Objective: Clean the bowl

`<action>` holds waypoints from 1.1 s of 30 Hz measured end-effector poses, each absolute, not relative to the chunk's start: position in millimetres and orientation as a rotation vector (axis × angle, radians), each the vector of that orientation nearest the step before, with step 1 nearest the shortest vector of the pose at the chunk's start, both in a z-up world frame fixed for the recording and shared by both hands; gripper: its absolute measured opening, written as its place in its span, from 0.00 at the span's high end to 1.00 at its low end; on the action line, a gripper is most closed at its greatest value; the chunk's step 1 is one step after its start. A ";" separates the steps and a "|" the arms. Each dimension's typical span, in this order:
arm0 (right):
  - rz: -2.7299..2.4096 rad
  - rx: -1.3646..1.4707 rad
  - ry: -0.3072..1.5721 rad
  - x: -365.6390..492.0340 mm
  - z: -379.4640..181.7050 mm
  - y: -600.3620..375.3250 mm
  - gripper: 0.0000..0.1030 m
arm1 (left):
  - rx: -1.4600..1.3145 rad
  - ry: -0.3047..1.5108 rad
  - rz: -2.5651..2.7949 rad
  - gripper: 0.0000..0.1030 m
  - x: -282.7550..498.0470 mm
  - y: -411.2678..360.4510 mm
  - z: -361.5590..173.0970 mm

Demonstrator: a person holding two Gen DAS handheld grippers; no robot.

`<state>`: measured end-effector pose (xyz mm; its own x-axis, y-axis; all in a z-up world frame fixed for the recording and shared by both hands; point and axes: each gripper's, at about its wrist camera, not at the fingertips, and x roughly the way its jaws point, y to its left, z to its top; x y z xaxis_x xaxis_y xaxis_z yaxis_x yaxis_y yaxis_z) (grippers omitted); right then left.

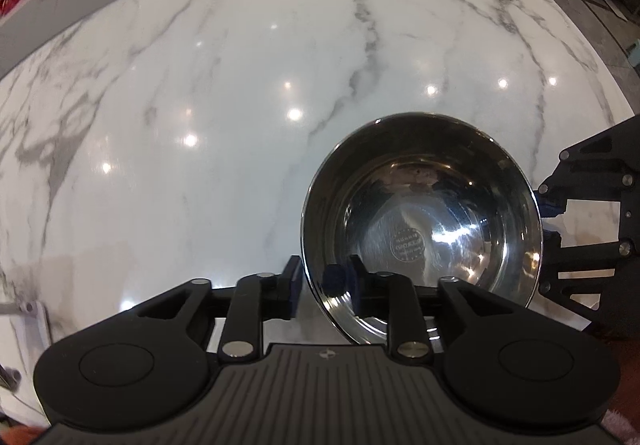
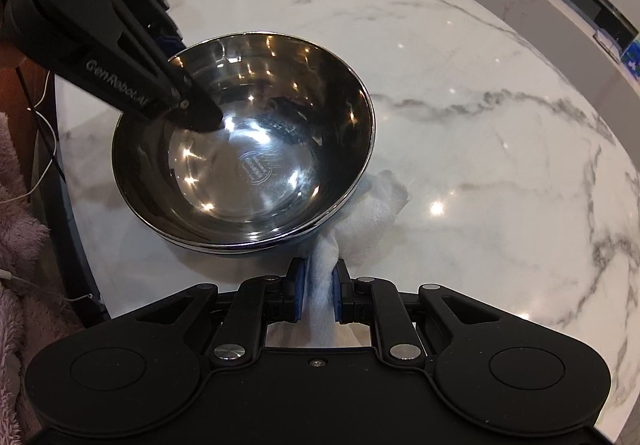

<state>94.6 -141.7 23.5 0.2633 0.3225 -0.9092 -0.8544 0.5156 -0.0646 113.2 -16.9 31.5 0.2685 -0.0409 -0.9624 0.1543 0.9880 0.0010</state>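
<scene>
Steel round polished bowl (image 2: 244,141) sits on white marble bench (image 2: 460,105), rim between left tongs (image 1: 320,279), slightly parted, not clamping. Right tongs (image 2: 320,295), just beside it, pinch soft white cloth (image 2: 372,205). Bowl: light, stiff, slippery; hold by rim.

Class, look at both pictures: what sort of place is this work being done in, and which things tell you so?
Probably a home kitchen or dining area: a polished white marble-patterned table, a steel bowl and a white cloth for wiping it. A plush pink fabric at the edge also suggests a home.
</scene>
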 end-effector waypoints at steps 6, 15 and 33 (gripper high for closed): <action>0.866 -0.642 1.003 87.1 23.6 -142.8 0.88 | 0.117 1.288 -0.141 0.77 110.5 -19.2 31.5; 0.861 -0.640 0.973 107.4 26.6 -142.7 0.88 | 0.156 1.264 -0.177 0.84 113.4 -13.1 34.9; 0.895 -0.622 0.985 108.1 26.2 -140.6 0.88 | 0.191 1.252 -0.172 0.86 123.2 -12.8 35.7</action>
